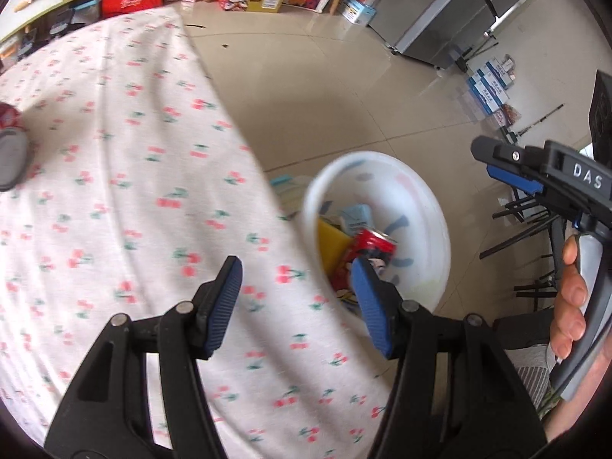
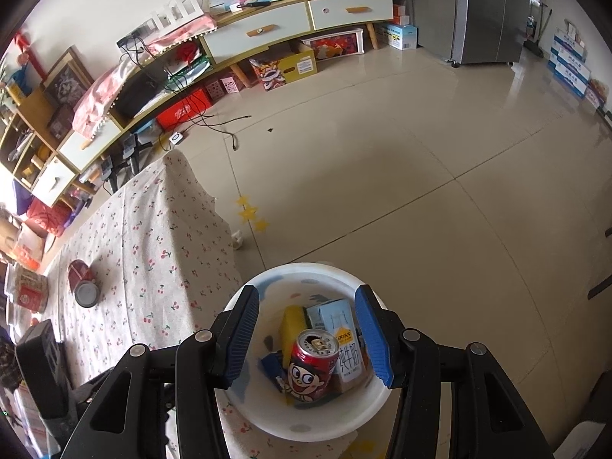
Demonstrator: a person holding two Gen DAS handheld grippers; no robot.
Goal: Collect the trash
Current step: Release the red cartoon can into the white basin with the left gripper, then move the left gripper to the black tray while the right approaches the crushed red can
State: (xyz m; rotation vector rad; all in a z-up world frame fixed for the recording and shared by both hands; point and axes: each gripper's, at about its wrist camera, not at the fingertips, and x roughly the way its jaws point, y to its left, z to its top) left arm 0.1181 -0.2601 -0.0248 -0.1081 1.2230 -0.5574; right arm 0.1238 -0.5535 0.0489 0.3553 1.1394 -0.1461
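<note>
Nearest the right wrist camera, the right gripper point(image 2: 308, 338) hangs with its jaws released, blue pads apart and nothing pressed between them, pointing down over the white bin point(image 2: 248, 401) that stands on the floor just beside the counter's edge. Inside the bin, seen between the pads, a red can point(image 2: 311, 367) with a cartoon face stands upright with its opened top showing; touching it at 1 o'clock is a milk carton point(image 2: 340, 329), at 11 o'clock a yellow sponge-like block point(image 2: 292, 319), and at 9 o'clock a dark blue wrapper point(image 2: 272, 367). In the left wrist view the left gripper point(image 1: 296, 302) also has its jaws released and empty, held over the counter point(image 1: 114, 210) with its cherry-print cloth; the picture is smeared, so the small details of the cloth are hard to read. The bin point(image 1: 432, 206) sits at 2 o'clock from those jaws, the red can point(image 1: 373, 243) lying inside it just past the right pad. At 3 o'clock a hand point(image 1: 572, 298) grips the handle of the right gripper's tool. Far off at 9 o'clock on the cloth lies another red can point(image 1: 11, 141) point(image 2: 82, 283) on its side, well apart from the bin, its grey end facing the camera.
</note>
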